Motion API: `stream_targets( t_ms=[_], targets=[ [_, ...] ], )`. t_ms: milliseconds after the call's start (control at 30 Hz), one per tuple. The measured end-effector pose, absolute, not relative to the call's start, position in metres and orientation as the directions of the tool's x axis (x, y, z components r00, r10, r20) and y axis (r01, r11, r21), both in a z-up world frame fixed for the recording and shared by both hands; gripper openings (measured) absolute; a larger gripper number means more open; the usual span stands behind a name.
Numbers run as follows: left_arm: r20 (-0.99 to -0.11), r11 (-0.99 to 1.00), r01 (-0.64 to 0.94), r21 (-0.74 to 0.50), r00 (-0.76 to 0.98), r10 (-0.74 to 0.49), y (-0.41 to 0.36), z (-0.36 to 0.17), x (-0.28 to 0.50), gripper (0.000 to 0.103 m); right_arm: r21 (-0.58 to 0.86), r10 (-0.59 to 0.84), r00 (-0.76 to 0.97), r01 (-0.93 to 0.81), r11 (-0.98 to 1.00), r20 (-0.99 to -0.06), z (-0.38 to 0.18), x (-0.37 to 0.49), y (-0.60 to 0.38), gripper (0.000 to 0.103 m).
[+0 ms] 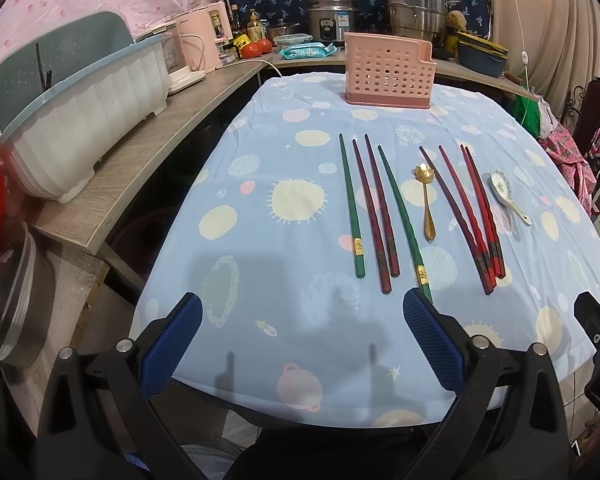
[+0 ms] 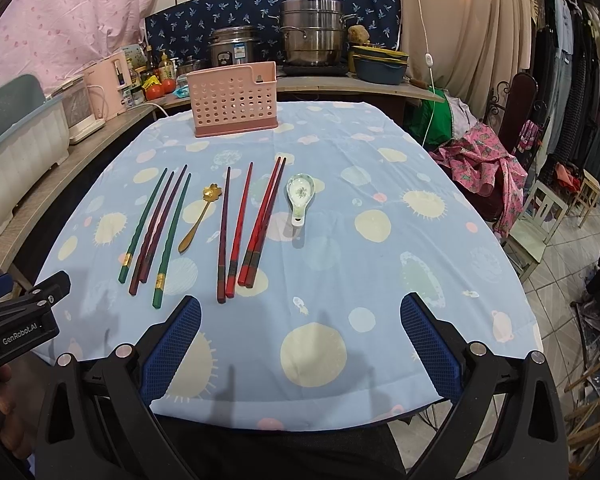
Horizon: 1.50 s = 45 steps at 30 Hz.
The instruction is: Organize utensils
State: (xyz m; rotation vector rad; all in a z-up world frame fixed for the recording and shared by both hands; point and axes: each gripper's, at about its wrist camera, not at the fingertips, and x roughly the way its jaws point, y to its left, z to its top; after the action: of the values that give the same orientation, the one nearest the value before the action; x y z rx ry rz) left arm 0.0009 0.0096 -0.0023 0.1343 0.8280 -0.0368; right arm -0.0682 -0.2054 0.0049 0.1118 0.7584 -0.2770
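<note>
Chopsticks (image 1: 382, 216), a gold spoon (image 1: 426, 204) and a ceramic spoon (image 2: 300, 196) are lying in a row on the bench (image 2: 380, 280), apparently sorted for the pink holder (image 2: 234, 100) behind; I am hovering my left gripper (image 1: 302, 320) and right gripper (image 2: 300, 320), both wide and empty.

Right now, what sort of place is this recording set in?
Probably a home kitchen-dining corner: a rice cooker and steamer pot on the counter, a cloth-covered table, and clothes hanging at right.
</note>
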Motion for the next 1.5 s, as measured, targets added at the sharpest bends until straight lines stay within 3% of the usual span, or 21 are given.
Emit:
stream_targets(
  t_ms=[1500],
  targets=[
    [-0.74,0.993,0.079,0.083,0.673,0.008,0.0147,-0.0047,0.0015,0.096,-0.002,-0.203,0.691,0.28,0.96,-0.693,0.0029,-0.0681,-0.203,0.096]
  ],
)
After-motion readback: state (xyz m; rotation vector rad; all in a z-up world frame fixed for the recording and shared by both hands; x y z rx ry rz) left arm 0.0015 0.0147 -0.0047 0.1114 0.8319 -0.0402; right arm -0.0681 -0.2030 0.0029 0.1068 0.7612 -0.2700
